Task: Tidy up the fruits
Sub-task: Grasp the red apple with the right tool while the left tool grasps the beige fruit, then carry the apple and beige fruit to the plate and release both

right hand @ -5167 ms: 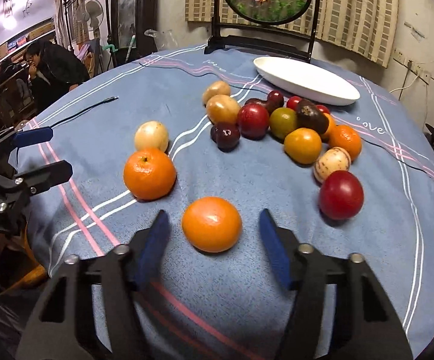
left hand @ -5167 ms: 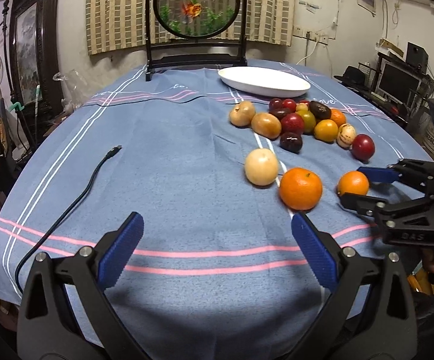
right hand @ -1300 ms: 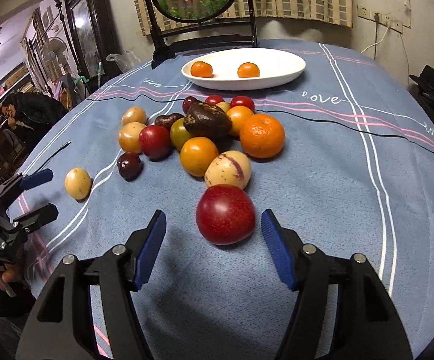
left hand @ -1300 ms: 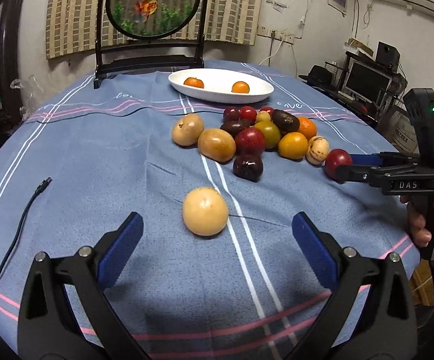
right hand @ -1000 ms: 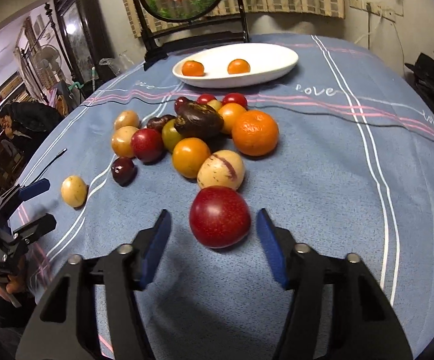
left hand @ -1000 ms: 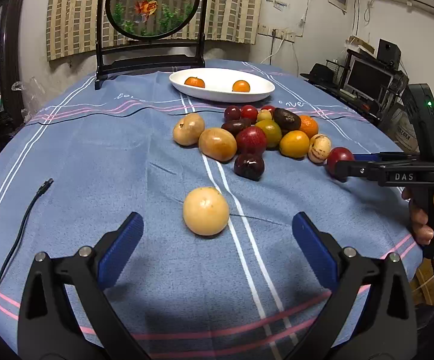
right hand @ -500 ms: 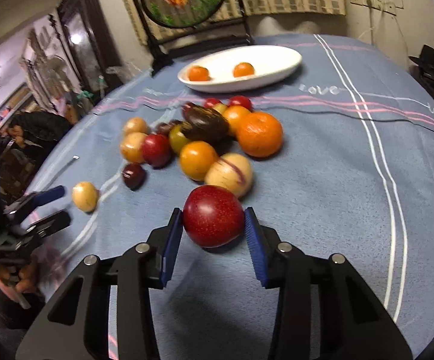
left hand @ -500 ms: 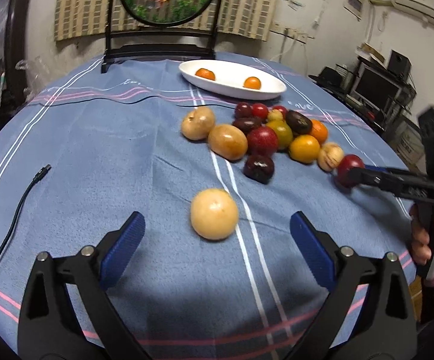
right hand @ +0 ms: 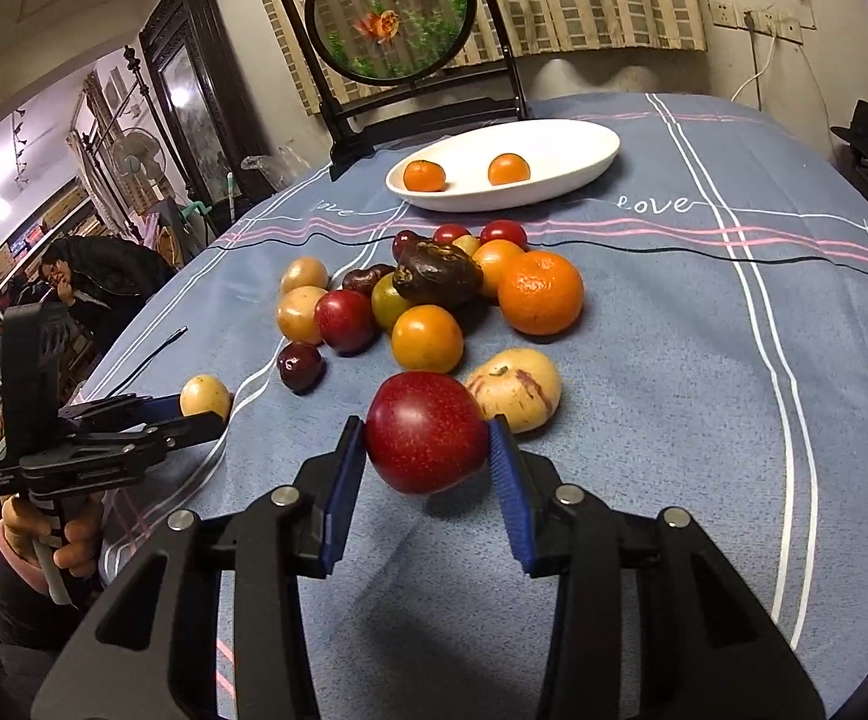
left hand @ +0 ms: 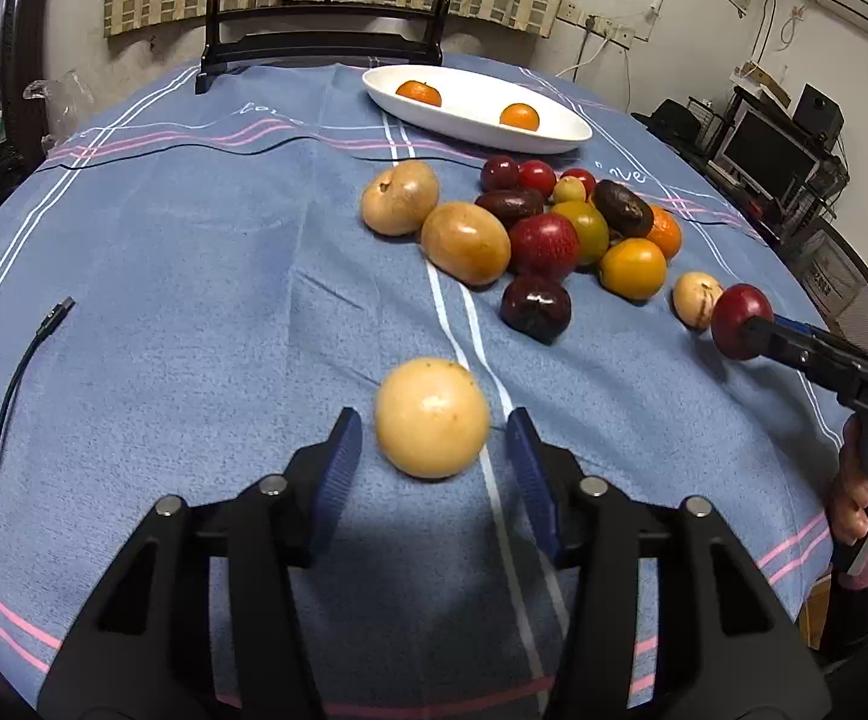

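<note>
A: The right gripper was clamped on the red fruit, both blue pads flat against its sides, the fruit held at about its widest part. Its shadow on the cloth suggested it sat just off the surface, though I could not be sure of that.

B: And the left gripper?

A: Its jaws had just been closing around the pale yellow fruit, which lay between them on the cloth. A sliver of gap showed on each side, so the pads were not yet pressing; I would call it still open.

B: So what made for a good grasp there?

A: Centring. The fruit sat slightly toward the left pad, so that pad would probably touch first and nudge it along the surface. Easing the gripper over a touch, then closing slowly at the fruit's widest line, seemed the safer way. It looked round and smooth, likely to roll or squirt out if pinched high.

B: And where next?

A: The white dish stood at the far side, already holding two small oranges, beyond the heap of mixed fruit. In my judgement both loads needed lifting clear over that heap, especially the striped fruit touching the red one.
</note>
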The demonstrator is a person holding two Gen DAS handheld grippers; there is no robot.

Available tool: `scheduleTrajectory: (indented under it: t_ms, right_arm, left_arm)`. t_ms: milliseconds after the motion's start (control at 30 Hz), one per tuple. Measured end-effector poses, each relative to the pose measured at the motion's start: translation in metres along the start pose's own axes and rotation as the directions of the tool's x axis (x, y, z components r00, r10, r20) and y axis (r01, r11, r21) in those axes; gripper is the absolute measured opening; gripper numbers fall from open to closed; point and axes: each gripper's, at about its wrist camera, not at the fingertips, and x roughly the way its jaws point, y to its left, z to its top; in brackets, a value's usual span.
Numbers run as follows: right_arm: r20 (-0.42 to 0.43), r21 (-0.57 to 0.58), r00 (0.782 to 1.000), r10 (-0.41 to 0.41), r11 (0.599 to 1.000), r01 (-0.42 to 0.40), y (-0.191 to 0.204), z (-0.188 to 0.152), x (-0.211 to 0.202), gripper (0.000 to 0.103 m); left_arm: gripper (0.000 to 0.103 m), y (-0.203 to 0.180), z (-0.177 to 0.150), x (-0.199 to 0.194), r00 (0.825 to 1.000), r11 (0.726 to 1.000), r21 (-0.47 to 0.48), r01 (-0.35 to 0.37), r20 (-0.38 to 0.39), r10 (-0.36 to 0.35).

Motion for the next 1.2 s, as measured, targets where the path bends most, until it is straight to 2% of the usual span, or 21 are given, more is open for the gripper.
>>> scheduleTrajectory:
  t_ms: [200, 267, 367, 600, 900, 1000, 1067, 1200]
  right_arm:
    - [0.002, -0.003, 1.000, 0.003, 1.000, -0.003, 0.000, 0.000, -0.001, 0.042]
    - [0.005, -0.002, 1.000, 0.003, 1.000, -0.003, 0.000, 0.000, -0.001, 0.042]
    - [0.009, -0.001, 1.000, 0.007, 1.000, -0.007, 0.000, 0.000, -0.002, 0.042]
    - [0.007, 0.000, 1.000, 0.010, 1.000, -0.010, 0.000, -0.001, -0.002, 0.042]
    - [-0.024, -0.022, 0.999, 0.025, 0.999, -0.025, 0.003, 0.002, 0.003, 0.042]
    - [-0.067, -0.001, 0.994, 0.087, 0.996, -0.087, 0.000, 0.016, 0.007, 0.042]
    - [-0.051, -0.014, 0.994, 0.099, 0.995, -0.100, -0.001, 0.042, 0.005, 0.042]
    - [0.050, -0.082, 0.999, 0.010, 0.997, -0.005, -0.007, 0.098, 0.010, 0.042]
  left_arm:
    - [0.049, -0.002, 0.004, 0.002, 1.000, 1.000, 0.002, 0.000, 0.002, 0.000]
    - [0.042, -0.004, 0.006, 0.004, 1.000, 1.000, 0.009, -0.012, 0.004, 0.012]
    - [0.037, -0.006, 0.005, 0.003, 1.000, 1.000, 0.015, -0.025, 0.004, 0.025]
    - [0.037, -0.003, 0.005, 0.002, 1.000, 1.000, 0.002, -0.006, 0.006, 0.006]
    - [0.037, -0.011, 0.032, -0.001, 0.994, 0.994, 0.014, 0.110, 0.028, -0.110]
    - [0.037, -0.019, 0.054, -0.002, 0.992, 0.992, 0.049, 0.117, 0.045, -0.119]
    - [0.037, -0.025, 0.074, -0.003, 0.990, 0.990, 0.073, 0.118, 0.069, -0.123]
    - [0.037, -0.038, 0.130, 0.003, 0.981, 0.991, 0.100, 0.089, 0.161, -0.104]
